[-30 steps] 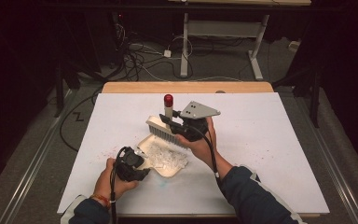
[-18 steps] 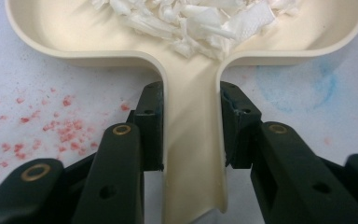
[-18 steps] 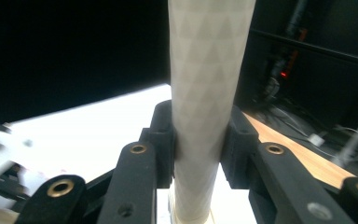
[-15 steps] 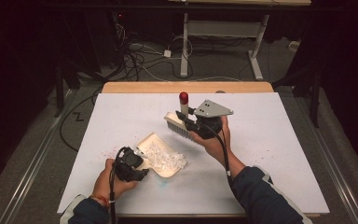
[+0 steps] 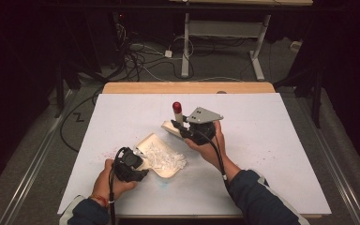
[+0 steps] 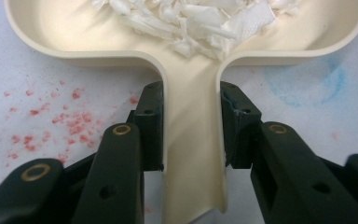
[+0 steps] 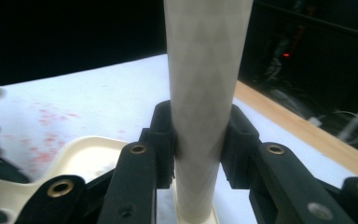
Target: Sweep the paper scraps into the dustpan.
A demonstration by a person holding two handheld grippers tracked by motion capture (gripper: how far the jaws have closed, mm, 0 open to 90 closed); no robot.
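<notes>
Nearest the person, the left tongs [image 5: 138, 165] are clamped on the handle of the cream dustpan [image 5: 155, 140] — in the left gripper view the two black jaws press that handle from both sides, pads flat against it. The dustpan sits on the white table [image 5: 281, 136], its tray heaped with shredded white paper scraps [image 5: 164, 158]. Beside the handle, red specks [image 6: 51, 116] dot the table on one side, and a faint blue smudge [image 6: 307, 79] marks it on the other. A little farther out, the right tongs [image 5: 182, 127] grip the pale handle of a brush [image 5: 171, 126] — the right gripper view shows the jaws closed snugly round that shaft [image 7: 203, 93]. The brush is held just beyond the dustpan's far edge, its red-capped handle end [image 5: 176, 107] pointing up. Past the table's wooden far edge [image 5: 187, 87], cables lie on the dark floor.
</notes>
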